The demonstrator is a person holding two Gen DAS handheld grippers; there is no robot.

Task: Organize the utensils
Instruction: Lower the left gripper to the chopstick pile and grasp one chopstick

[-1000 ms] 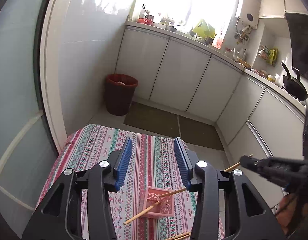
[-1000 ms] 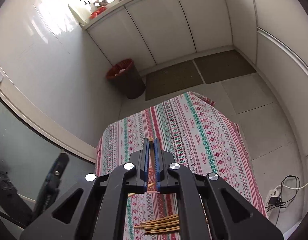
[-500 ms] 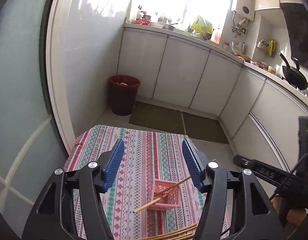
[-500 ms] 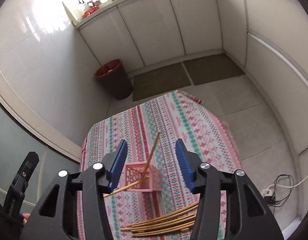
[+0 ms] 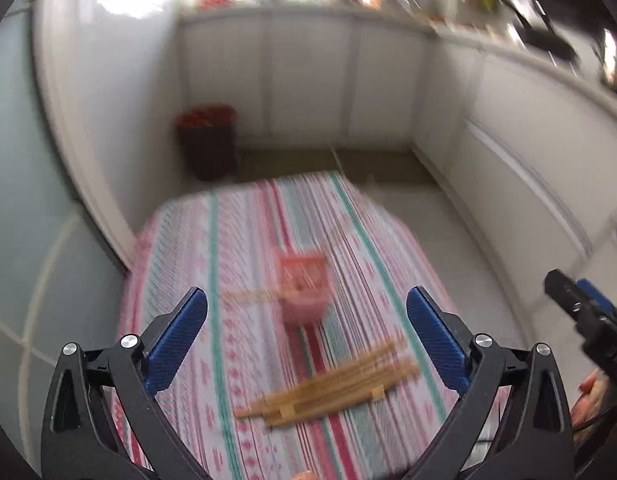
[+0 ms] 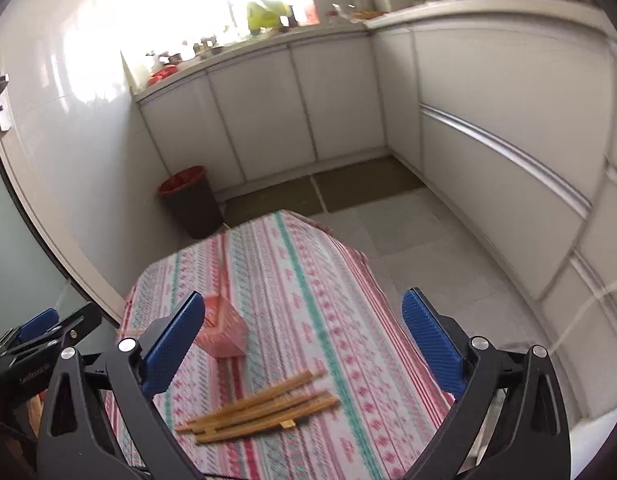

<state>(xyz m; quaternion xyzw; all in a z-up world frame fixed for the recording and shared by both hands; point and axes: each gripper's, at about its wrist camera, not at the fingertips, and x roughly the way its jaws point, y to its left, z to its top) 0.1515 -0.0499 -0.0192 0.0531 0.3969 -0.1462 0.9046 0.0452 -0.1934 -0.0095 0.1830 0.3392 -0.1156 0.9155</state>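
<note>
Hovering above the table [image 6: 348, 280], left gripper [image 5: 307, 332] and right gripper [image 6: 304, 336] have fingers spread wide, holding nothing. Chopsticks [image 6: 260, 408] lie near the basket [image 6: 224, 336]; one chopstick, blurred, probably stands inside.

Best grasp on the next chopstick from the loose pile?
Take the top chopstick of the pile near its raised far end, right gripper coming from above, jaws across the shaft. The sticks lie flat and touching on the tablecloth; that end fans out clearest.
</note>
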